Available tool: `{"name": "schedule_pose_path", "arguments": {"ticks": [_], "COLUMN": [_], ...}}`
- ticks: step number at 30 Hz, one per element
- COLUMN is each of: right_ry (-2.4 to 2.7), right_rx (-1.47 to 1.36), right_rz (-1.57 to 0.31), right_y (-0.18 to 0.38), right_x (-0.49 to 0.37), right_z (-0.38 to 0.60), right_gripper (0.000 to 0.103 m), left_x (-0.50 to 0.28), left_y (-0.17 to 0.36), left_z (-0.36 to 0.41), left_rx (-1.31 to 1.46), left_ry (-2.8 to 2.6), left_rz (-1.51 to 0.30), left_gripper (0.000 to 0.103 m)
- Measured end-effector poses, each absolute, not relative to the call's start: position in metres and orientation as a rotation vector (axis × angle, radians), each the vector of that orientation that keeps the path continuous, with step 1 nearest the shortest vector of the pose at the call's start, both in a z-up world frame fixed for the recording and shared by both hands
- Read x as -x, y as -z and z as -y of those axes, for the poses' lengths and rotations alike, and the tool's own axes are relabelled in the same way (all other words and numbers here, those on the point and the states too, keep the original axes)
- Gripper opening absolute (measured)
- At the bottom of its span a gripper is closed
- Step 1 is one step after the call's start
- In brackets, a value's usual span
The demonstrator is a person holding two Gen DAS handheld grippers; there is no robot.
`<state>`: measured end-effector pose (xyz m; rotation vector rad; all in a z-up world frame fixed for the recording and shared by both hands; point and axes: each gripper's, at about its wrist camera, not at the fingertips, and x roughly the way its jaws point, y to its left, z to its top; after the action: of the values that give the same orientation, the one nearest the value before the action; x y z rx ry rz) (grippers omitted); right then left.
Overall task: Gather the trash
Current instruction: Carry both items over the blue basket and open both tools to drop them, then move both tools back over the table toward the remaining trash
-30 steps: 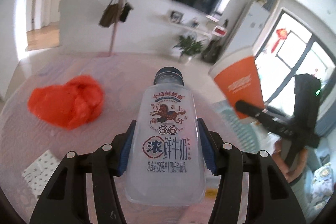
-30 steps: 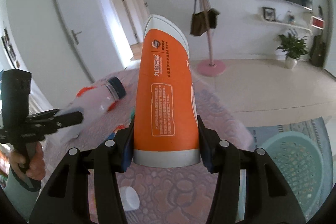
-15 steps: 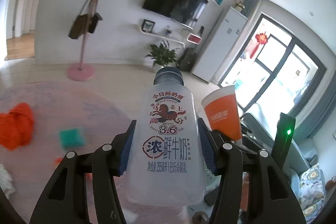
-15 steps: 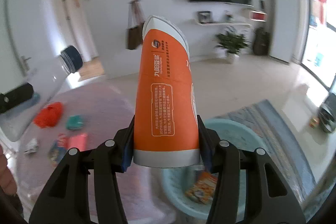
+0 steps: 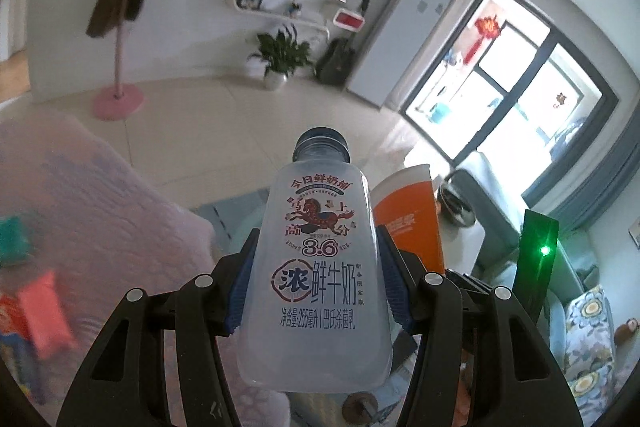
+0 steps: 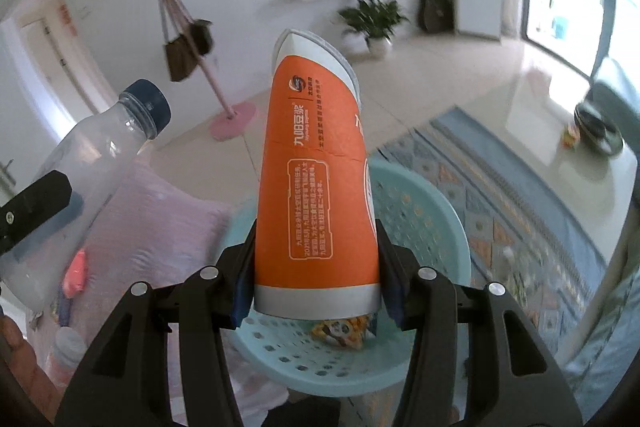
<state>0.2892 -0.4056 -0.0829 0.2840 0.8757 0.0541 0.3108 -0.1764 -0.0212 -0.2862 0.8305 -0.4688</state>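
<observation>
My left gripper is shut on a clear empty milk bottle with a dark blue cap and printed label, held in the air past the table edge. My right gripper is shut on an orange paper cup, held above a light blue perforated basket on the floor. A yellow snack wrapper lies in the basket. The bottle shows at the left of the right wrist view, and the cup shows right of the bottle in the left wrist view.
A table with a pink patterned cloth is at the left, with a teal item, a pink wrapper and other litter on it. A patterned rug lies under the basket. A sofa with cushions is at the right.
Both grippers have swung right, away from the table, with the bottle and cup still held. The cup is now over the blue basket, and the table litter has slid to the left edge.
</observation>
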Motion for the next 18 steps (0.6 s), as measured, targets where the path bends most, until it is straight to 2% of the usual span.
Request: {"name": "schedule_pose_path", "arguments": {"ticks": [8,9,15,18], "right_ry": [-0.012,-0.009,-0.014,-0.027], "right_rx": [-0.307,-0.312,-0.322,-0.319], "right_rz": [-0.908,-0.907,-0.897,-0.888], "right_y": [0.104,0.104,0.099,0.093], "right_x": [-0.290,-0.289,-0.280,-0.276], "right_z": [0.416,0.418,0.419,0.414], "right_gripper": [0.049,0.049,0.049,0.049], "left_x": [-0.323,-0.323,-0.307,-0.296], "left_y": [0.059,0.061,0.046,0.035], "left_z": [0.191,0.190,0.181,0.176], "left_rx": [0.305,0.311,0.312,0.297], "left_ry": [0.506,0.507,0.524,0.526], "left_rz": [-0.917,-0.922,-0.872,-0.839], "left_gripper": [0.054,0.056,0.065,0.065]}}
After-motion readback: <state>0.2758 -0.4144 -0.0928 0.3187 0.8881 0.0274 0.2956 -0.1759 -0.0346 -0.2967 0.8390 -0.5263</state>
